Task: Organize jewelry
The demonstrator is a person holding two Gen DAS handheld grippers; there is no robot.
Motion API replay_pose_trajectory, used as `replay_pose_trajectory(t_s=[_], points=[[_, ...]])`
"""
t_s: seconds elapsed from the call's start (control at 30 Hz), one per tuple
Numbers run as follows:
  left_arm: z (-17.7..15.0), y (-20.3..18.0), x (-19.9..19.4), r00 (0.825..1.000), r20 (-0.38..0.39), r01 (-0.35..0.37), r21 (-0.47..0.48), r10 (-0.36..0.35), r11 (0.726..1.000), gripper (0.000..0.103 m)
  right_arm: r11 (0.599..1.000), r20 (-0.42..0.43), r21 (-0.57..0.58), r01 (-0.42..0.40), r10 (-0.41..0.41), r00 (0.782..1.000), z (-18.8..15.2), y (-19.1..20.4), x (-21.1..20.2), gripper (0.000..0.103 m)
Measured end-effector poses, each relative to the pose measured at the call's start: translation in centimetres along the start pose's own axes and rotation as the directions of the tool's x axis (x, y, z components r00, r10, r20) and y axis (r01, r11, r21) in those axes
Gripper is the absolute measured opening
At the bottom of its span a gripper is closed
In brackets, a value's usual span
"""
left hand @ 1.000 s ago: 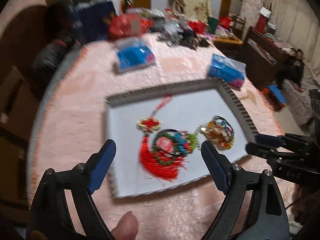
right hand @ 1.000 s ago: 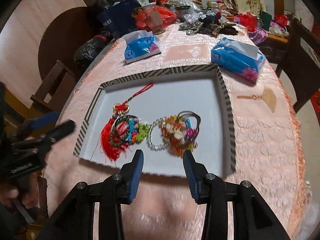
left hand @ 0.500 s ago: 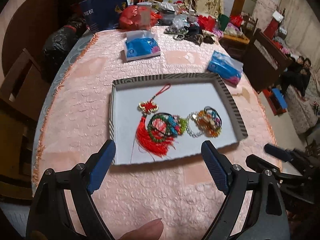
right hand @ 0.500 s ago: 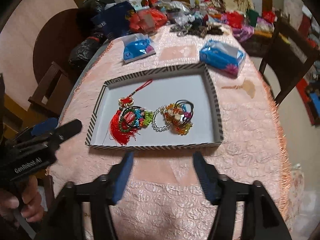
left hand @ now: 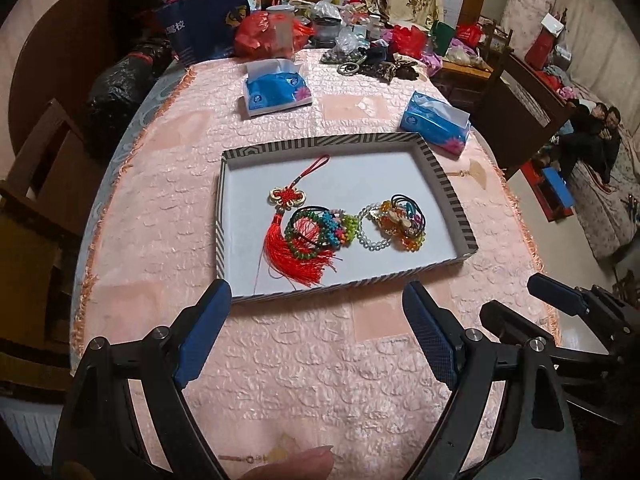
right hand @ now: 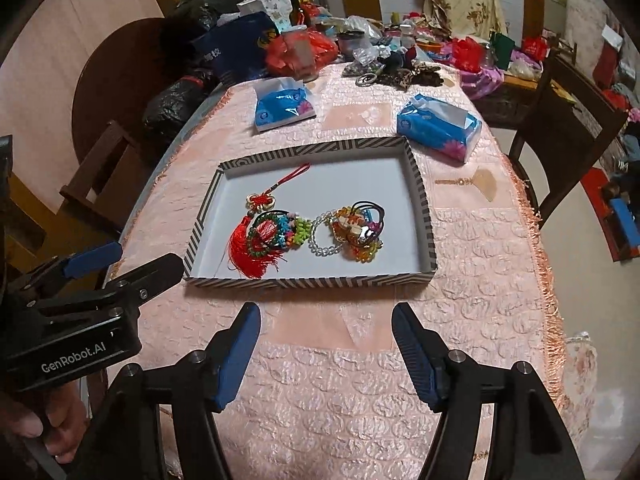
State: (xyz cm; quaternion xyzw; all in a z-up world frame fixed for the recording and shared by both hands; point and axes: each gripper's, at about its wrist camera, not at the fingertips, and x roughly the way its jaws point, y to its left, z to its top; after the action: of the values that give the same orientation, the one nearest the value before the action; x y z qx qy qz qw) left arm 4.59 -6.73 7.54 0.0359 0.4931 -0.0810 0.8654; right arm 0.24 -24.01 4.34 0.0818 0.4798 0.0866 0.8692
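A striped-rim tray point(left hand: 448, 196) point(right hand: 420, 196) sits on the pink tablecloth. In it lie a red tassel knot charm point(left hand: 290, 240) point(right hand: 250, 246), green and multicoloured bead bracelets point(left hand: 320, 232) point(right hand: 280, 232), a clear bead bracelet point(left hand: 370, 236) point(right hand: 320, 240) and a pile of hair ties and amber beads point(left hand: 404, 220) point(right hand: 358, 228). My left gripper point(left hand: 316, 336) is open and empty, near the tray's front edge. My right gripper point(right hand: 326, 354) is open and empty, also in front of the tray.
Two blue tissue packs point(left hand: 276, 88) point(left hand: 436, 124) lie beyond the tray. Bags and clutter point(left hand: 272, 36) crowd the far table end. A small fan charm point(right hand: 476, 184) lies right of the tray. Wooden chairs point(right hand: 560, 120) stand beside the table.
Both grippers have pulled back from the tray toward the table's near edge. The right gripper's jaws have opened wider. The jewelry has not moved.
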Motion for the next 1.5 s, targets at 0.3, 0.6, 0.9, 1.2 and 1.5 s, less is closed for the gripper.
replay_pose_trajectory(t_s=[0.3, 0.6, 0.9, 1.2, 1.5], points=[[-0.4, -0.1, -1.4, 1.0, 0.026, -0.003, 0.001, 0.003, 1.0, 0.087, 1.0, 0.006, -0.013, -0.01, 0.01, 1.0, -0.7, 0.9, -0.8, 0.066], [-0.6, -0.1, -1.8, 1.0, 0.031, -0.004, 0.001, 0.004, 1.0, 0.087, 1.0, 0.01, -0.024, -0.014, 0.014, 1.0, -1.0, 1.7, -1.2, 0.066], [-0.7, -0.1, -2.0, 0.999, 0.032, -0.005, 0.001, 0.005, 1.0, 0.087, 1.0, 0.01, -0.026, -0.015, 0.015, 1.0, -0.9, 2.1, -1.3, 0.066], [-0.8, -0.1, -2.0, 1.0, 0.03, -0.002, 0.002, 0.002, 1.0, 0.087, 1.0, 0.013, -0.026, -0.011, 0.011, 1.0, -0.9, 2.2, -1.3, 0.066], [-1.0, 0.1, -1.9, 1.0, 0.022, -0.002, -0.003, 0.002, 1.0, 0.087, 1.0, 0.014, -0.029, -0.012, 0.012, 1.0, -0.8, 2.4, -1.4, 0.066]])
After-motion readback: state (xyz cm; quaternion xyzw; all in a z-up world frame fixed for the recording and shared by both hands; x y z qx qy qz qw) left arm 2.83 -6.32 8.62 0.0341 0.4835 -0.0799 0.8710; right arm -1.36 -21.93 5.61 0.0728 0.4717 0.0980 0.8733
